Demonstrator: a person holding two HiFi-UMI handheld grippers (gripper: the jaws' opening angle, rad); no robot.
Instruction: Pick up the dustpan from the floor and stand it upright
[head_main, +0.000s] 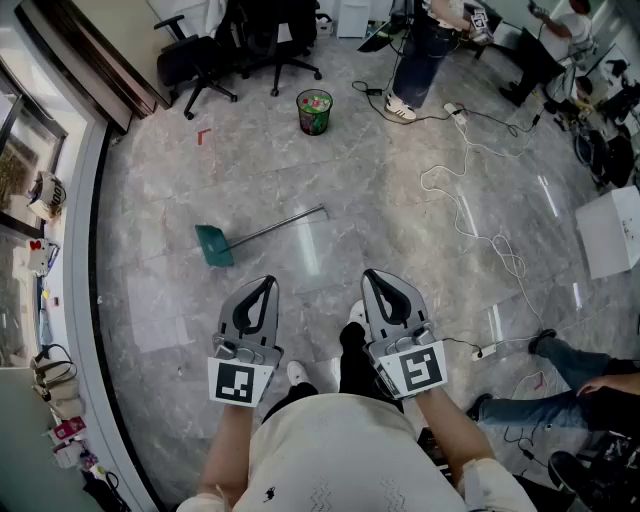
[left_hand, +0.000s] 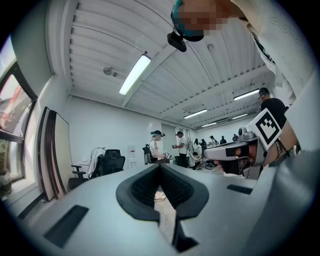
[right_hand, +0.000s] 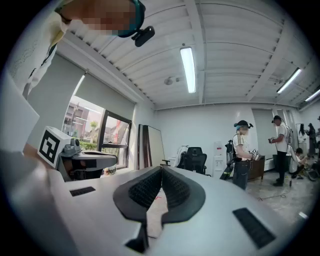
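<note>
The green plastic dustpan with its long metal handle (head_main: 214, 245) lies flat on the grey stone floor (head_main: 400, 200). Short of it, the left gripper (head_main: 266, 285) and the right gripper (head_main: 373, 278) are both pressed together, empty. Best to spread one, then pinch the handle midway.

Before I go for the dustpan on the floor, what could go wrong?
1. The left gripper and right gripper are both shut; unopened, they would just shove the dustpan across the glossy floor.
2. Its long handle looks thin and smooth, so it may slip or swing once lifted.
3. A loose white cable lies to your right; stepping there could snag it.
</note>
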